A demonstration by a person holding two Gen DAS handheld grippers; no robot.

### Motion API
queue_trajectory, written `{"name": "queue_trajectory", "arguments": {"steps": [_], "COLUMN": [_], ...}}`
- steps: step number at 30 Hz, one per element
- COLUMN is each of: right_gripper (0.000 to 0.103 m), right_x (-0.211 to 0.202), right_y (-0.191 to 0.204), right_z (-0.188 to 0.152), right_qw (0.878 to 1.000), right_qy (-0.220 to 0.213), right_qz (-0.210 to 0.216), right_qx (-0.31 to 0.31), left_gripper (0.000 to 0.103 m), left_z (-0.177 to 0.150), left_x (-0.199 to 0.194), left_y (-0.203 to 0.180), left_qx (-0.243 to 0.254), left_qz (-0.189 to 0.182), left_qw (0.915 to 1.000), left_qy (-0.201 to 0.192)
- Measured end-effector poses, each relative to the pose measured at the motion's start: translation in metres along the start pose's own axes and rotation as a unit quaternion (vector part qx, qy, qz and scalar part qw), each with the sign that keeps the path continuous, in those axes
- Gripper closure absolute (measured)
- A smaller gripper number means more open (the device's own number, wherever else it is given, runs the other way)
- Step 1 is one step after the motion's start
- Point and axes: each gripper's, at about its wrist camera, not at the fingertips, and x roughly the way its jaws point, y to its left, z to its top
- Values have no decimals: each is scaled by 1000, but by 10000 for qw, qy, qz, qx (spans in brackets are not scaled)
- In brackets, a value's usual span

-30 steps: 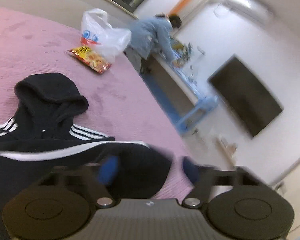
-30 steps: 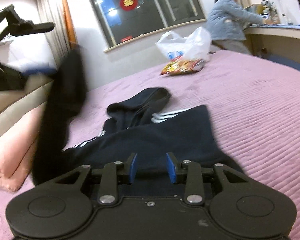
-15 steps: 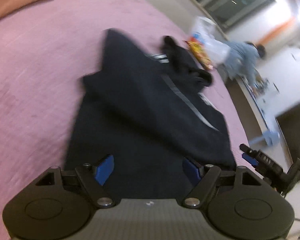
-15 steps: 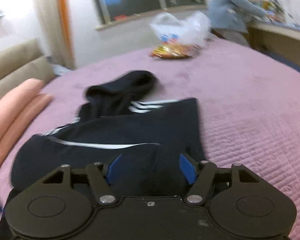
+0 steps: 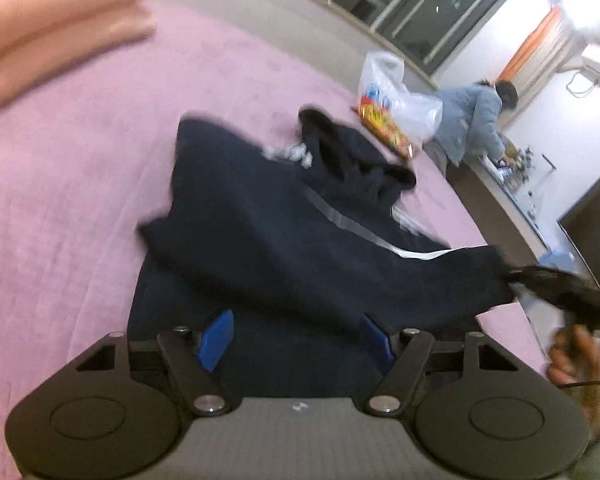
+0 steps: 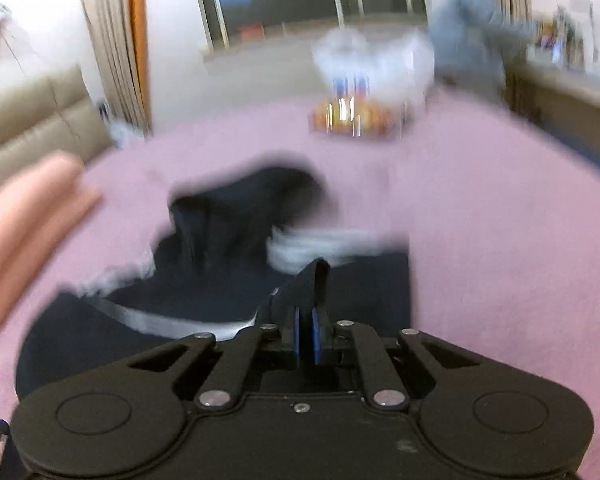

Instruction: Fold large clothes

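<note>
Tongs: L (image 5: pixel 296 338) spread wide, holding nothing, above hoodie (image 5: pixel 284 232); R (image 6: pixel 305 334) pinching hoodie fold.

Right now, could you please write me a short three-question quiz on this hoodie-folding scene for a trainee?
1. True or false: the right gripper is shut on a fold of the dark hoodie.
2. The left gripper is: A) open above the hoodie, B) shut on the hood, C) holding the plastic bag.
3. What colour is the bedspread under the hoodie?

Key: 1 true; 2 A; 3 pink-purple.
</note>
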Motion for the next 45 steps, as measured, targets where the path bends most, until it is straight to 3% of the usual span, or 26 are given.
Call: {"name": "queue_trajectory", "arguments": {"steps": [2,4,6,7,9,10,12,15,18,19,20,21,22,23,25,27,30,33,35,37,39,41,42,45], "right_gripper": [97,97,94,90,65,54,55,57,59,68,83,89,92,93,93,96,95,92,92,92,92,92,93,92], "right_x": [-16,-20,-6,8,39,52,58,31,21,25,34,45,59,70,96,97,84,39,14,1,0,10,19,9], "right_y": [-1,-13,-28,-34,-40,-42,-47,-41,-9,3,12,18,19,14,2,-7,-14,3,15,19,22,20,12,-3], "right_z": [19,25,18,9,-15,-27,-44,-39,-29,-30,-32,-36,-41,-45,-63,-69,-55,-51,-57,-70,-85,-104,-112,-105], "right_qw": [9985,9966,9982,9981,9923,9878,9855,9939,9941,9926,9918,9915,9910,9896,9853,9892,9919,9950,9943,9925,9886,9801,9738,9769], "right_qy": [-529,-687,-296,118,903,1176,1181,429,-134,-162,-55,146,378,582,1064,847,917,422,343,627,942,1395,1764,1910], "right_qz": [-117,-455,-472,-540,-845,-1024,-1220,-1011,-957,-947,-903,-866,-867,-930,-1066,-967,-818,-561,-356,-159,-274,-586,-742,-705], "right_qx": [-71,9,209,256,109,-6,-64,122,-490,-739,-905,-959,-950,-931,-810,-710,-307,-704,-940,-1041,-1142,-1281,-1230,-650], "left_gripper": [33,33,32,33,35,42,49,45,43,45,46,59,78,84,92,95,97,91,89,89,89,90,92,91], "left_z": [13,22,24,23,21,20,18,24,38,43,44,43,43,40,30,25,27,22,8,-9,-32,-52,-60,-62], "left_x": [6,16,30,41,66,73,73,48,47,55,67,80,94,103,104,96,81,55,34,23,20,27,23,0], "left_y": [-11,-20,-27,-27,-23,-20,-13,-14,-23,-23,-20,-14,-7,1,11,24,28,6,-11,-23,-28,-24,-19,-13], "left_qx": [-28,2,209,278,309,294,246,256,428,430,396,370,361,383,561,374,52,417,621,770,931,1090,1050,545], "left_qz": [-58,-23,315,550,910,1032,1064,786,918,971,1023,1116,1200,1336,1302,1076,977,617,383,379,633,1141,1134,963], "left_qw": [9997,9993,9983,9974,9954,9942,9938,9963,9936,9935,9936,9930,9921,9901,9899,9935,9951,9968,9971,9963,9932,9852,9863,9925], "left_qy": [-225,-386,-435,-373,-61,90,210,-216,-505,-421,-283,-127,9,168,11,-73,-142,-276,-225,13,309,664,576,513]}}
